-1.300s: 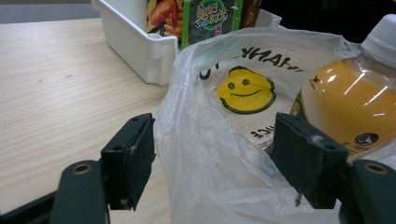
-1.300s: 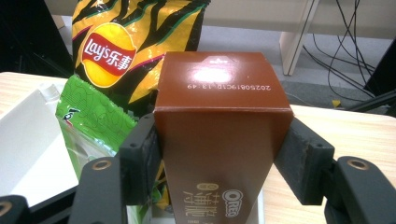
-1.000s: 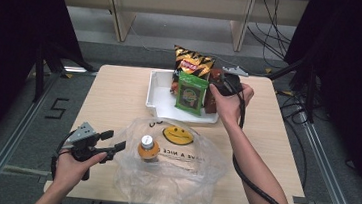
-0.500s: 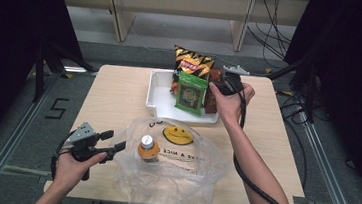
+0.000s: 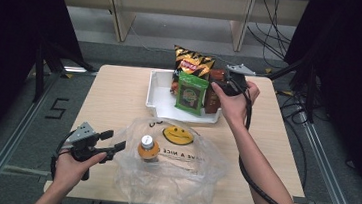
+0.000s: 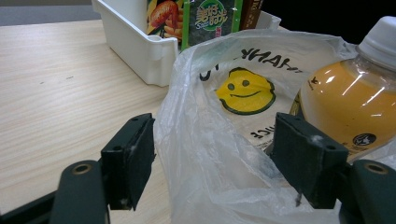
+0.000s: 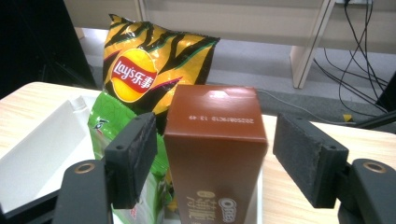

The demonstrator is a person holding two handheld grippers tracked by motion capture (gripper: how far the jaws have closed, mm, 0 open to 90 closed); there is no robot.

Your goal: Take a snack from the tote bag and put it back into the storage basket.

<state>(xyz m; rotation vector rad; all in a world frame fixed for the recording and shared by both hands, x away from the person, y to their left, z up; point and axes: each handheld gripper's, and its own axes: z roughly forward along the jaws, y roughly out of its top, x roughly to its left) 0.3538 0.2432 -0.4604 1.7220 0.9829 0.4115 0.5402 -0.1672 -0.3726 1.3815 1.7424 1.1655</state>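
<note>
So the right gripper (image 7: 212, 161) was up at the white tray (image 5: 161, 102) at the back of the bench (image 5: 114, 95), with the brown box (image 7: 215, 144) standing between its fingers. Those fingers had just been opening and were now spread wide, gaps on both sides of the box, pads not touching it. Compared with the shots a moment before, the hand barely shifted; the box stood upright in the tray, next to the green packet (image 5: 191, 93) and the chip bag (image 5: 193, 63). My read: it was lining up for a grab, not holding anything yet.

The left gripper (image 6: 212, 156) hadn't budged, sitting at the near left edge of the plastic bag (image 5: 173, 166). Its fingers stood apart with the bag's rim between them, no real pinch. The juice bottle (image 5: 148, 148) was already inside the bag, so the box looked like the next thing to go in.
</note>
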